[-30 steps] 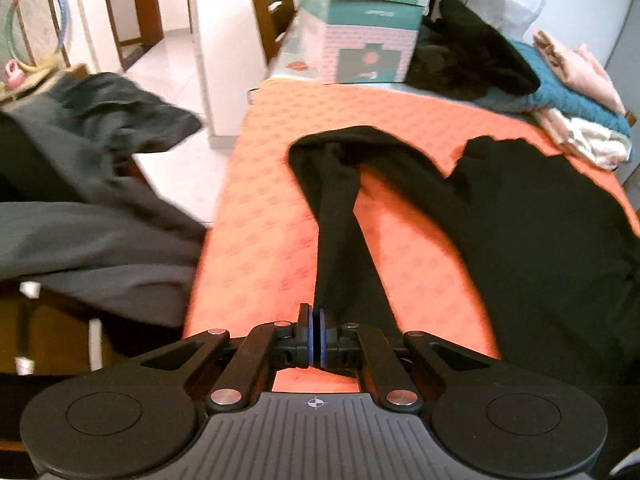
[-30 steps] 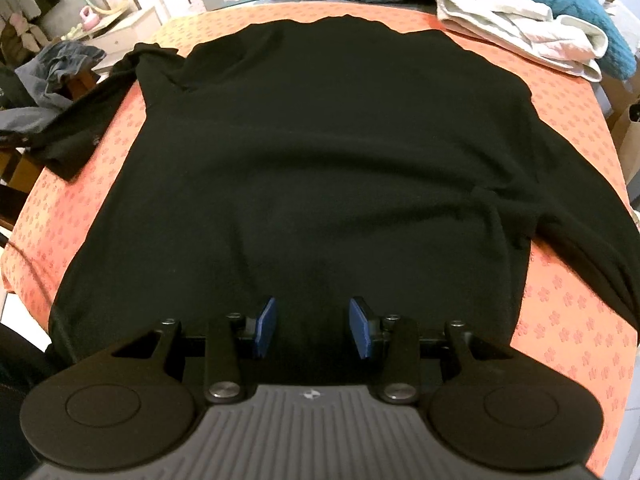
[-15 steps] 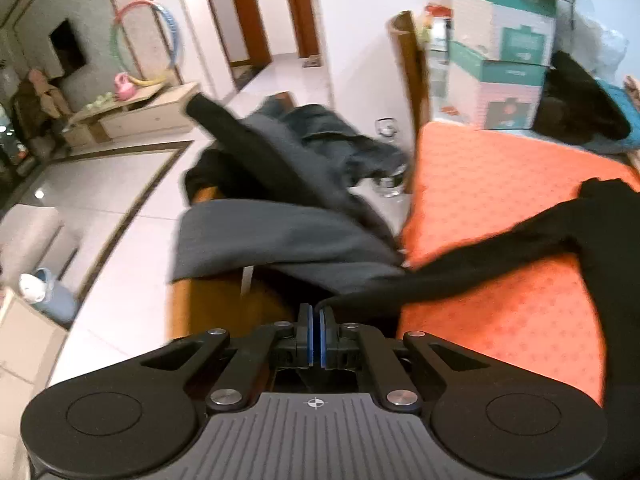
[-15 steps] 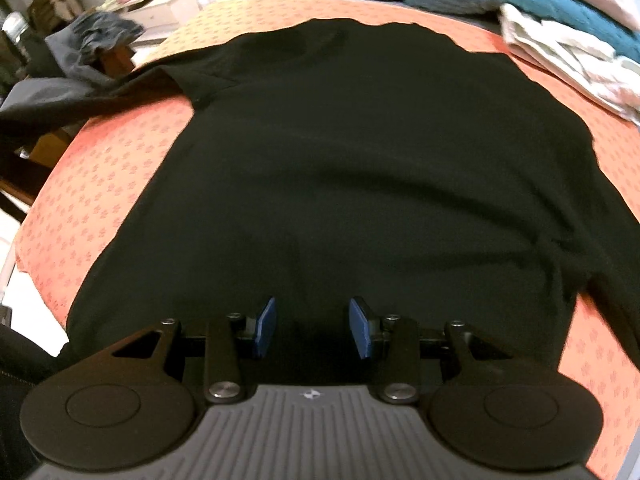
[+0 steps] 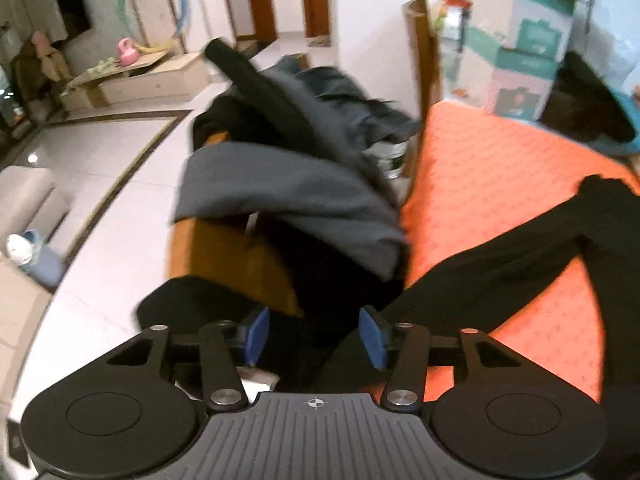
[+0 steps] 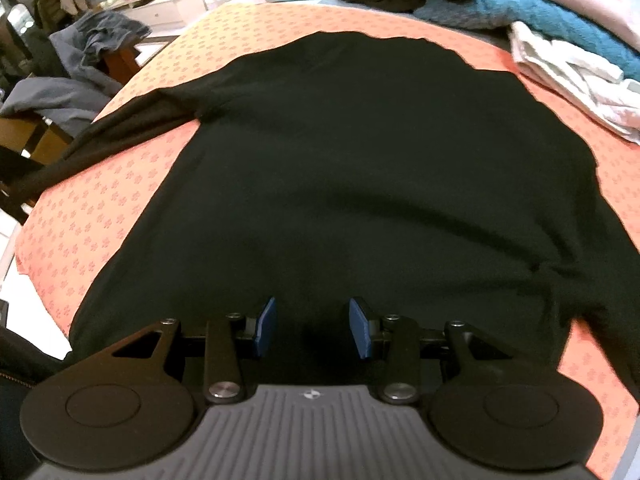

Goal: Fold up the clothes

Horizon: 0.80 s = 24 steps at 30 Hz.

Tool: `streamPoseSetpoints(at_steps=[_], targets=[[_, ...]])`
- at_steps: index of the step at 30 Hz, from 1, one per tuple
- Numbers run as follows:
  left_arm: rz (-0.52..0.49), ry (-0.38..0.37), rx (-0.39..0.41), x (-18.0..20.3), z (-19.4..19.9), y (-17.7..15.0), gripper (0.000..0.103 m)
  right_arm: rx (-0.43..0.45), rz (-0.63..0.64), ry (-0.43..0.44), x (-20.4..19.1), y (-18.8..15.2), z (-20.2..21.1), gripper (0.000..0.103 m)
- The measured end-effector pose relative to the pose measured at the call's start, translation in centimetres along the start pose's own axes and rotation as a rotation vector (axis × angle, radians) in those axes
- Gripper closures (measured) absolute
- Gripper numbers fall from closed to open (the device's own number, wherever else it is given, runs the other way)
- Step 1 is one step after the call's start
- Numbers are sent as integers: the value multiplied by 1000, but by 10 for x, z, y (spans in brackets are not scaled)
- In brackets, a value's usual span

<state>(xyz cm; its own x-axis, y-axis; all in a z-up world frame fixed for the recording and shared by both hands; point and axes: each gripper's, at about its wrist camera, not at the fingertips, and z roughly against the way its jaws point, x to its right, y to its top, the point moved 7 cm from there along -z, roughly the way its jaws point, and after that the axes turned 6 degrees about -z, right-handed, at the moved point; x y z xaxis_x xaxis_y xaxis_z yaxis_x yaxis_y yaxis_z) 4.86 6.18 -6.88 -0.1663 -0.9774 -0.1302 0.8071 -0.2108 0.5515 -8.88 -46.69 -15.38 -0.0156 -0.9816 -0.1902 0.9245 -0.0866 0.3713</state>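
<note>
Left tongs [image 5: 313, 334], jaws just opened and released: the sleeve [image 5: 492, 268] of the black sweater [image 6: 360, 180] runs from between the pads up and rightward across the orange tabletop [image 5: 492, 168], drawn out straight, apparently to flatten it for folding. Right tongs [image 6: 312, 328], parted and empty: they hover over the sweater's near hem, the body spread flat ahead, probably ready to pinch it

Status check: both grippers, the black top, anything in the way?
Left gripper just opened, sleeve released over table edge. Right gripper open above black top, spread flat. Nothing blocking.
</note>
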Motion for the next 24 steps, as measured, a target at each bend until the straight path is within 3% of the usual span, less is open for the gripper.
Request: streamPoseSetpoints(at_steps=[13,24], targets=[[-133,-240,59,123,-42,72,44,84,-78,-87,100,50,35,57],[-199,-422,3,244,-116,133,44,129,-138,-145,194,122,21,57]])
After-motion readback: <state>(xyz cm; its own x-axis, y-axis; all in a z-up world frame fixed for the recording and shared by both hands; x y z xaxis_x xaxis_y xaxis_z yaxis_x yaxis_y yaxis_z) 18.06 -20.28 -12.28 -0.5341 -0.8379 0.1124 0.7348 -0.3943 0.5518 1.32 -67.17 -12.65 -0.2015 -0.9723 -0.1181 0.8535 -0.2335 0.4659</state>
